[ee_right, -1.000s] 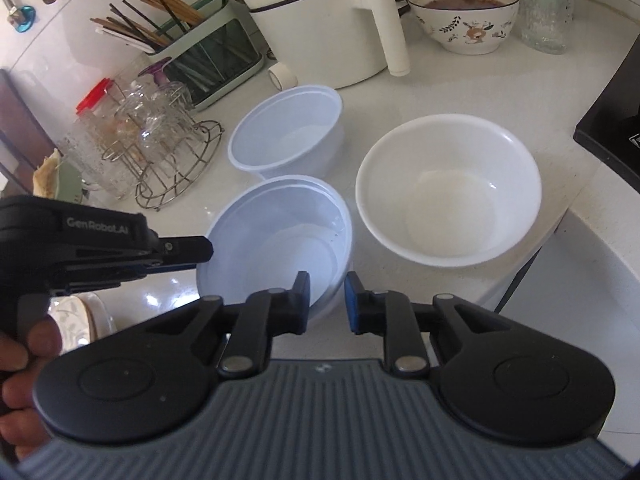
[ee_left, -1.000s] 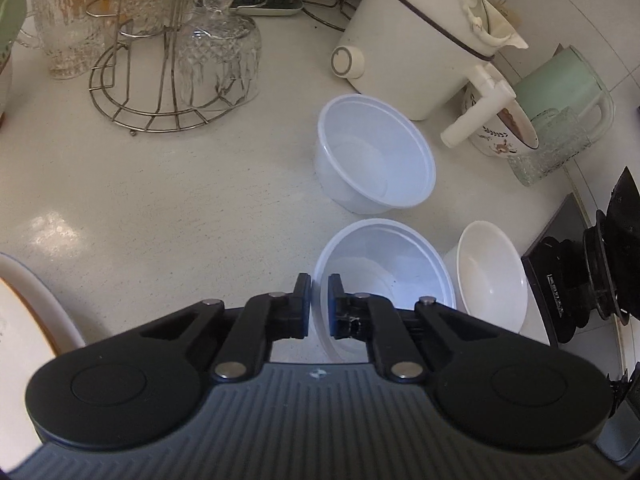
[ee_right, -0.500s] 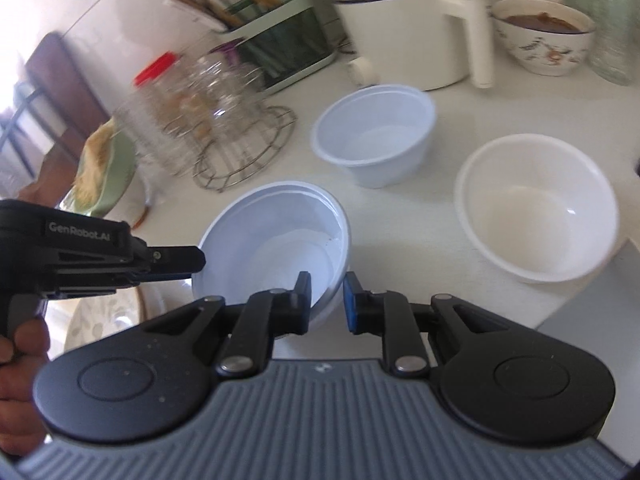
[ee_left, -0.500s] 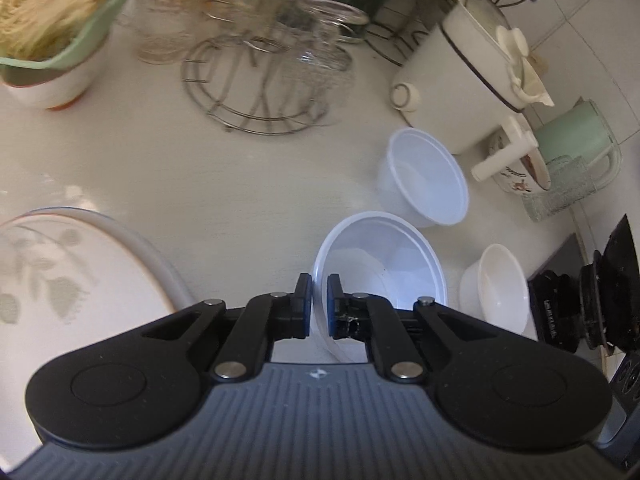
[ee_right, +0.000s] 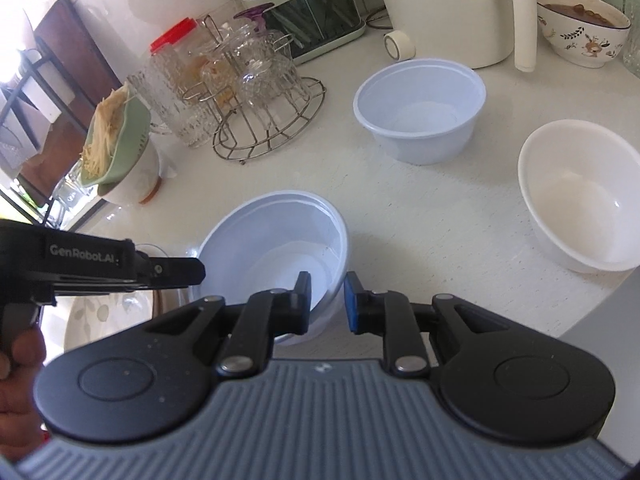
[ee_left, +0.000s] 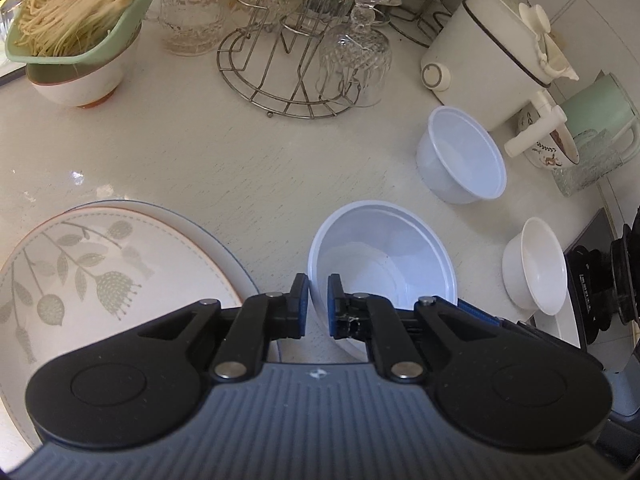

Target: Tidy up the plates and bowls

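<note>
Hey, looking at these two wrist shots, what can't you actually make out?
- Leaf-patterned plate, left wrist view: near edge hidden by the left gripper body.
- Held plastic bowl, both views: underside hidden, so contact with the counter is unclear.
- Patterned bowl, right wrist view: contents too small to identify.
- Glasses on the wire rack: count unclear, overlapping.

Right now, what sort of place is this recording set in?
Most likely a home kitchen counter. A wire rack of upturned glasses stands on the pale countertop, a green caddy of chopsticks sits against the wall, and a white countertop cooker stands beside it.
</note>
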Demonstrator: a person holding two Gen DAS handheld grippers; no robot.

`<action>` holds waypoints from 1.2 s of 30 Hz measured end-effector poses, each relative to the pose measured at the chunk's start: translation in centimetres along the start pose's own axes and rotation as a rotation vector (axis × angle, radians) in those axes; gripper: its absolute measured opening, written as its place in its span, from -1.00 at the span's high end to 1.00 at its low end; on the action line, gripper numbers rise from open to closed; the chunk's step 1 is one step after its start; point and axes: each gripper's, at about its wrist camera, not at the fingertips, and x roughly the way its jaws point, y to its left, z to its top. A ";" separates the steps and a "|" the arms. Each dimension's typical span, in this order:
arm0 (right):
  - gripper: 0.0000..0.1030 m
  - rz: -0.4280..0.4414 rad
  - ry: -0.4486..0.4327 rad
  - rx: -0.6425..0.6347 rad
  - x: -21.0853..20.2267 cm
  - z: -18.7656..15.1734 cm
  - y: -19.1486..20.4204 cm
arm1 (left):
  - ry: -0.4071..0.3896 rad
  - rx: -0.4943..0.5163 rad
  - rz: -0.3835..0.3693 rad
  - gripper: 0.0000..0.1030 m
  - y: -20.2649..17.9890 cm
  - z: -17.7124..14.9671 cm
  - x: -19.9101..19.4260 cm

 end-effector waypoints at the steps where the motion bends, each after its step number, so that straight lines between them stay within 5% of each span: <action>1: 0.58 0.000 -0.005 0.002 0.0 0.0 0.0 | 0.002 -0.001 0.001 0.80 0.0 0.0 -0.1; 5: 0.55 0.000 -0.014 -0.008 -0.3 0.2 0.3 | 0.002 -0.004 0.008 0.49 0.1 0.2 -0.4; 7: 0.32 -0.004 -0.021 -0.016 -0.5 0.3 0.4 | -0.013 -0.001 0.010 0.38 0.1 0.2 -0.8; 10: 0.13 -0.007 -0.048 -0.019 -1.2 0.4 0.3 | -0.034 0.009 0.013 0.38 -0.1 0.2 -1.5; 36: 0.13 0.055 -0.257 -0.176 -12.7 2.8 4.0 | -0.255 0.142 -0.012 0.38 -5.5 -1.2 -14.0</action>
